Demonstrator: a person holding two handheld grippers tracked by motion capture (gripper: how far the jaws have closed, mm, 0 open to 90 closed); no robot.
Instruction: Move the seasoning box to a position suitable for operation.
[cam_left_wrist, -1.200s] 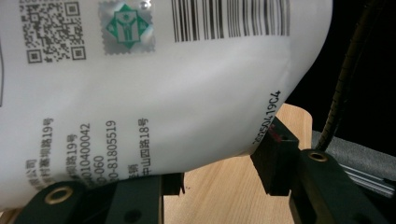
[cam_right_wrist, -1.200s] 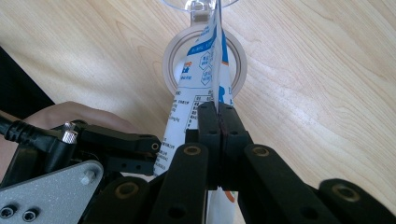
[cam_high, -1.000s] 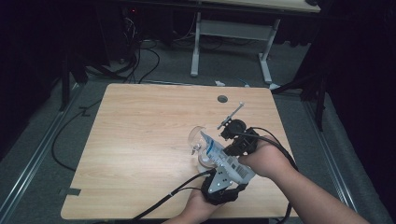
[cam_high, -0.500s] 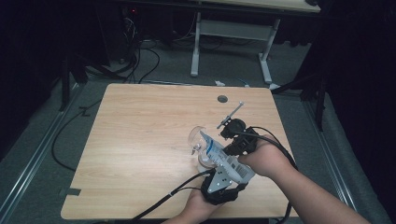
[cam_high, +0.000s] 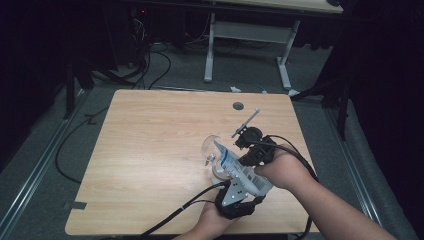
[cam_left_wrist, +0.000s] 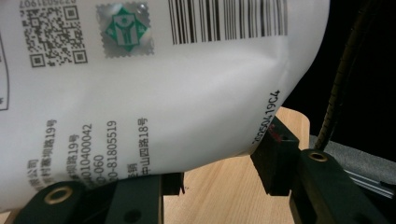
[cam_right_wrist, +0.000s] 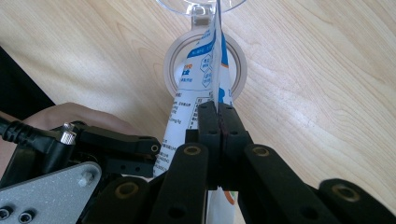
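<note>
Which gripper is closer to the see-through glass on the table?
Right. The right gripper pinches the white pouch's thin edge, its jaws reaching almost to the clear glass. The left gripper grips the pouch's bulging lower end, farther back toward the table's near edge.

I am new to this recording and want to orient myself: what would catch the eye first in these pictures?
First, the white printed pouch near the table's front right edge, held by both grippers: the left gripper around its body, the right gripper pinching its thin edge. Its top tilts toward a clear glass standing on the table beside it.
</note>
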